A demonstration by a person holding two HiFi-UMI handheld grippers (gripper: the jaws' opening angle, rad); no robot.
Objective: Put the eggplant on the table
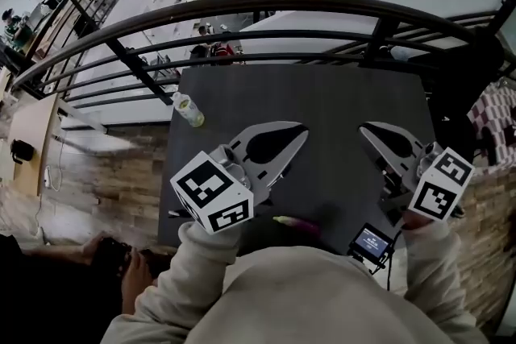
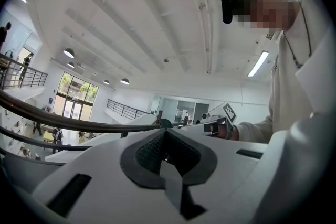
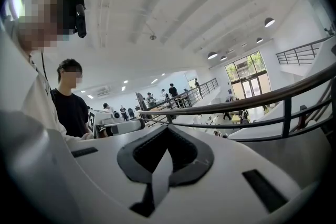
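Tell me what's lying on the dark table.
A bottle at its left edge, the eggplant at its near edge. The left tongs and right tongs cover patches of tabletop.

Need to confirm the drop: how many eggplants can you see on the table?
1. The eggplant lies on the dark table at its near edge, right by the person's chest, which may hide others.
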